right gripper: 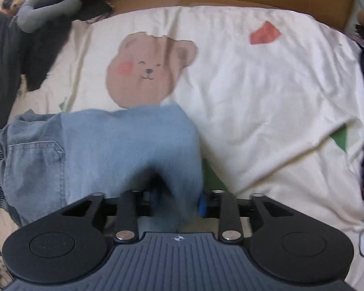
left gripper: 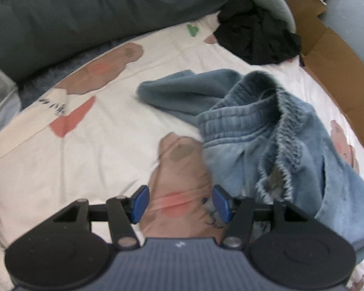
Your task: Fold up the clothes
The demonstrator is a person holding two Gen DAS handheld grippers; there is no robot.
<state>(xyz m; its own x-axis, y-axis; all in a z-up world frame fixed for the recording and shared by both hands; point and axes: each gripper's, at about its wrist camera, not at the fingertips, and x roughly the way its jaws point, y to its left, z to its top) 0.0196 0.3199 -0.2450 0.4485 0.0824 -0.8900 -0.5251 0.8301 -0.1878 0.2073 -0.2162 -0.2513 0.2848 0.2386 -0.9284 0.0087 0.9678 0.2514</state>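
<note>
Gripping a bunched leg of the denim shorts (right gripper: 104,150) heaped mid-bed, the right tongs (right gripper: 179,202) risk dragging them into a crooked fold, since the left tongs (left gripper: 180,205) hang released, pinning nothing

Faded blue denim shorts (left gripper: 267,131) look soft and washed, with a ribbed, gathered elastic waistband and stitched pocket seams. The cream bedsheet (left gripper: 104,150) is smooth, matt cotton-like cloth, lightly creased, with printed bears. Each gripper, left (left gripper: 180,203) and right (right gripper: 179,203), is matt black plastic with shiny metal rivets and blue pads. Brown cardboard (left gripper: 327,48) looks dull and papery.
</note>
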